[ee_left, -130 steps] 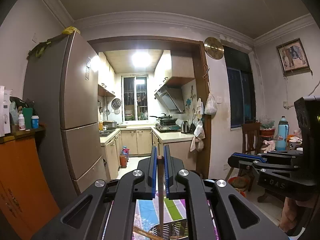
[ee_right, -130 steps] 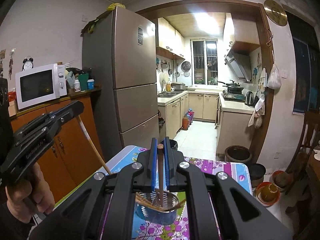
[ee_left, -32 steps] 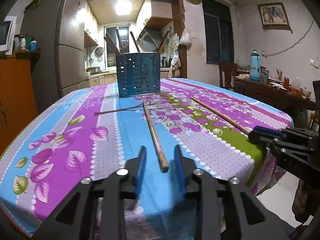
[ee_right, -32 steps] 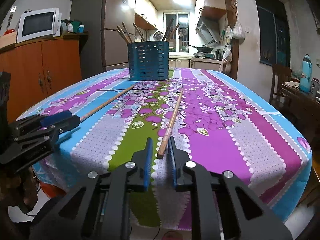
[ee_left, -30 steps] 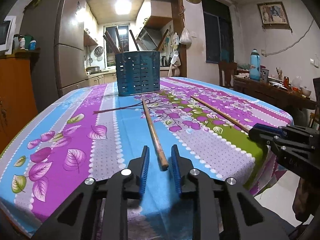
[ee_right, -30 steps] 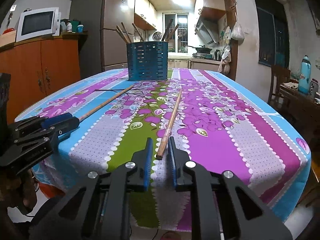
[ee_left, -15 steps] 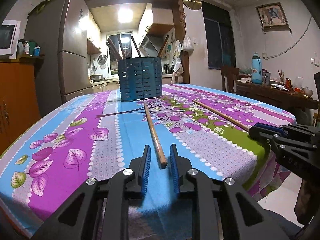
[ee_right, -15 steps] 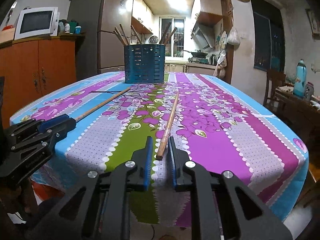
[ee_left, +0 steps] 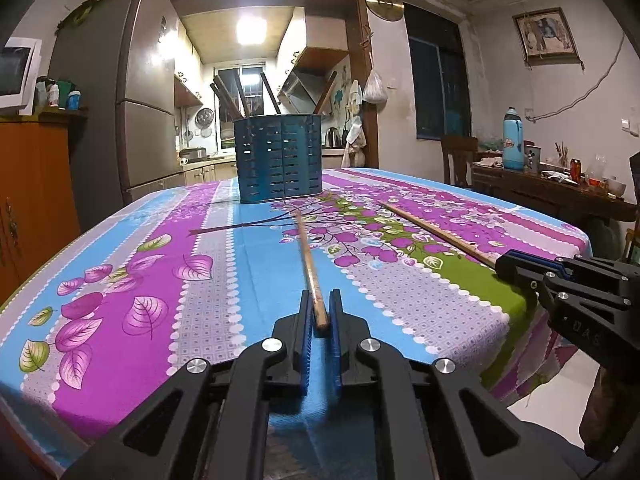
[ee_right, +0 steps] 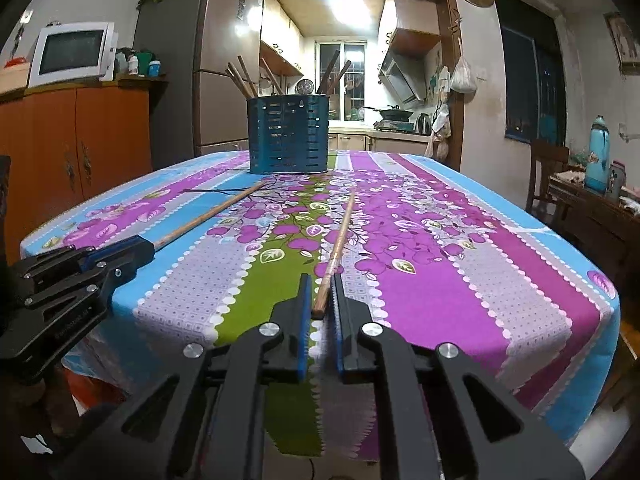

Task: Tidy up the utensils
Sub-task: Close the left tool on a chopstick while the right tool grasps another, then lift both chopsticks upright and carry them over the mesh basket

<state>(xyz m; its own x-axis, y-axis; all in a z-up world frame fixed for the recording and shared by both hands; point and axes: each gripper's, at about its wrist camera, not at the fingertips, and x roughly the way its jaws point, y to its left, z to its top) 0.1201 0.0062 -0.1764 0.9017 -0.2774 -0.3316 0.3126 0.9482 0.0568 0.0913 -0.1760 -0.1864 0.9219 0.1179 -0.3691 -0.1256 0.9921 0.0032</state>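
A blue slotted utensil holder (ee_left: 279, 158) with several wooden sticks in it stands at the far end of the table (ee_left: 120, 280); it also shows in the right wrist view (ee_right: 288, 136). Two long wooden chopsticks lie on the floral tablecloth. My left gripper (ee_left: 321, 312) is shut on the near end of the left chopstick (ee_left: 308, 260). My right gripper (ee_right: 321, 292) is shut on the near end of the right chopstick (ee_right: 338, 240). Each gripper shows in the other's view: the right one (ee_left: 560, 284), the left one (ee_right: 80, 268).
An orange cabinet (ee_right: 76, 140) with a microwave (ee_right: 72, 54) stands left, a fridge (ee_left: 132, 120) behind it. A side table (ee_left: 552, 192) with a blue thermos (ee_left: 513, 140) and a chair (ee_left: 458, 160) stand right. The kitchen doorway is behind the holder.
Earlier both grippers held sticks above the holder. Over the last second they sit at the table's near edge and the left gripper's fingers have closed onto the chopstick end; the right stays shut.
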